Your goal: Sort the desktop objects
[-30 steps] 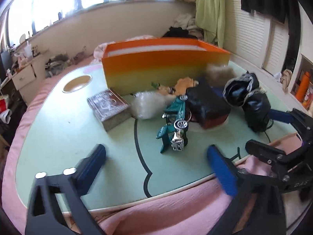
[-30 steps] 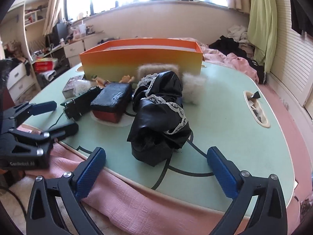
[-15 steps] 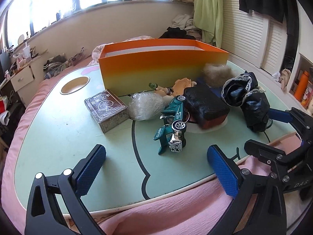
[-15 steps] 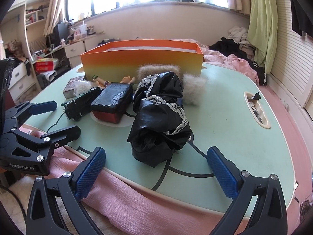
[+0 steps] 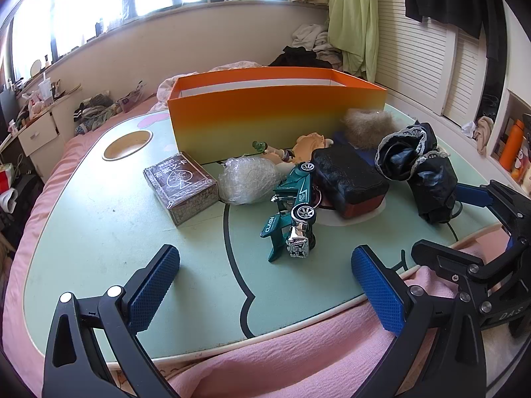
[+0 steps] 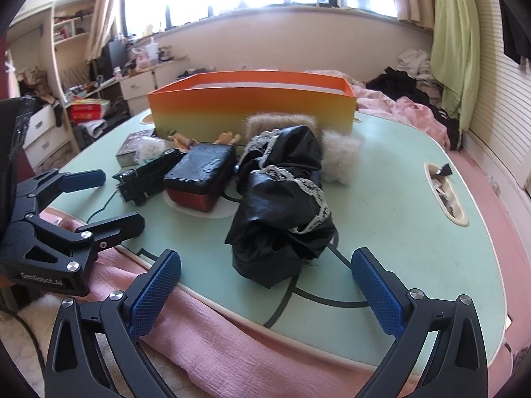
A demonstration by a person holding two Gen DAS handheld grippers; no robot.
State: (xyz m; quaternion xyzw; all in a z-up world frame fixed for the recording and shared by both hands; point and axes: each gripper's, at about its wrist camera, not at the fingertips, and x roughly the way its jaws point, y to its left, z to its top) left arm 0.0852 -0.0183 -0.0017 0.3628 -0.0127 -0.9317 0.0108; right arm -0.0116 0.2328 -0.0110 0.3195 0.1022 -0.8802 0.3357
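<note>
Evidently nothing is being gripped: the left gripper [image 5: 265, 293] and the right gripper [image 6: 265, 293] are both hovering at the near edge of the pale green table [image 5: 99, 232] with jaws wide apart, likely choosing a first pick. Waiting in a cluster before the tall orange cardboard box [image 5: 275, 112] are the teal toy car [image 5: 293, 209], the patterned card box [image 5: 181, 187] and the crumpled black lace-trimmed cloth [image 6: 282, 205]. Whatever the box is holding is staying hidden behind its wall, and the small figures behind the car are hard to make out.
</note>
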